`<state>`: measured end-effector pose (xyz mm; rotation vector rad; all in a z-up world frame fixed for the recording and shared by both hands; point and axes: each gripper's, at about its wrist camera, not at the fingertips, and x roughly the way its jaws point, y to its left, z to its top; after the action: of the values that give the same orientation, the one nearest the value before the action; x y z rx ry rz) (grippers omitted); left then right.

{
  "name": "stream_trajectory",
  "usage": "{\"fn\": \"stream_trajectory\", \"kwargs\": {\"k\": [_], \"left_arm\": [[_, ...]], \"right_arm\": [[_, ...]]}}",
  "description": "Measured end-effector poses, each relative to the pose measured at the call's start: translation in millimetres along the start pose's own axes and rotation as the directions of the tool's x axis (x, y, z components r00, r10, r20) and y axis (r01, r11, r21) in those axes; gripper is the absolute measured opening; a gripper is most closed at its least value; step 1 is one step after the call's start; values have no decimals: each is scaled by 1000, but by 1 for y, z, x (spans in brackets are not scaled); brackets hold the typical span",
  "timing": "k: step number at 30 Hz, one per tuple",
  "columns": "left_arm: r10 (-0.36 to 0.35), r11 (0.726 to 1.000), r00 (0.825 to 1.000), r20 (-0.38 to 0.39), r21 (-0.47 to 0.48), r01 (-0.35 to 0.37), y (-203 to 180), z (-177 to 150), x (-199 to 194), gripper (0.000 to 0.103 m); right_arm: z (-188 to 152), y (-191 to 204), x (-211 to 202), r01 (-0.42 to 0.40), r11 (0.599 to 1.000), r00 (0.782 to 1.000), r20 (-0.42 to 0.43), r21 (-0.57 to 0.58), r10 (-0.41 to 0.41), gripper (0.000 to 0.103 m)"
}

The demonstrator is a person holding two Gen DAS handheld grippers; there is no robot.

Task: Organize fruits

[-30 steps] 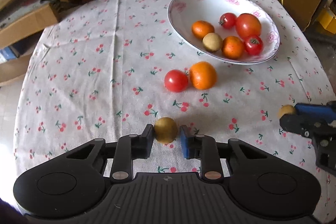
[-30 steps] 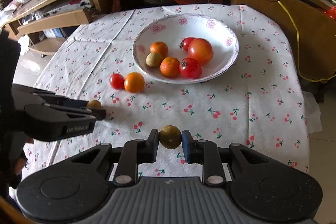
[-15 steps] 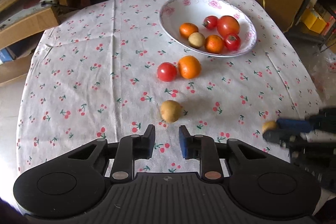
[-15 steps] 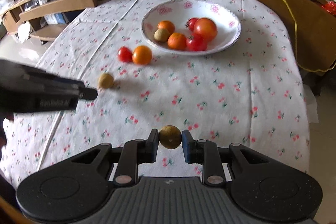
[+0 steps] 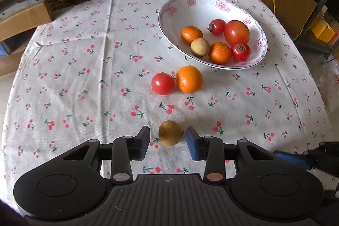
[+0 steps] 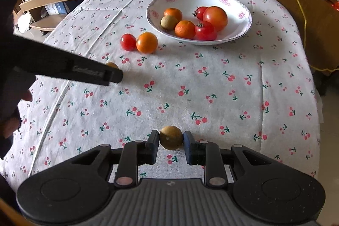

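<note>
my right hand-held gripper [image 6: 171, 138] pinches a small brown fruit [image 6: 170, 137] near the worktop's front edge. my left hand-held gripper [image 5: 168, 137] is spread around another brown fruit [image 5: 170, 132]; i should close gently, then carry both to the bowl [image 5: 175, 14] at the far side.

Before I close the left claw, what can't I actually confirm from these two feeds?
- Left wrist view: the brown fruit between the left claw fingers is motion-blurred; contact with either pad is unclear.
- Right wrist view: that fruit is mostly hidden behind the left claw's body.
- Left wrist view: the right claw is cut off by the frame edge; its held fruit isn't visible there.
</note>
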<state>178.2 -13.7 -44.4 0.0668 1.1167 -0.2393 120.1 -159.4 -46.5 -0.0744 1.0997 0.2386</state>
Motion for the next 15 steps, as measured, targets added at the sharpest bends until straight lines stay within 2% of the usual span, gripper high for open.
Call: {"fn": "stream_trajectory", "kwargs": {"k": [6, 9, 15], "left_arm": [[18, 999, 1000, -5, 32, -18, -9, -1, 6, 45], [22, 999, 1000, -4, 25, -22, -9, 2, 7, 45], [42, 996, 999, 1, 82, -42, -17, -3, 5, 41]], "right_arm": [[2, -4, 5, -12, 1000, 1000, -12, 21, 12, 28], [3, -7, 5, -5, 999, 1000, -15, 43, 5, 32], [2, -9, 5, -7, 999, 1000, 3, 38, 7, 30]]}}
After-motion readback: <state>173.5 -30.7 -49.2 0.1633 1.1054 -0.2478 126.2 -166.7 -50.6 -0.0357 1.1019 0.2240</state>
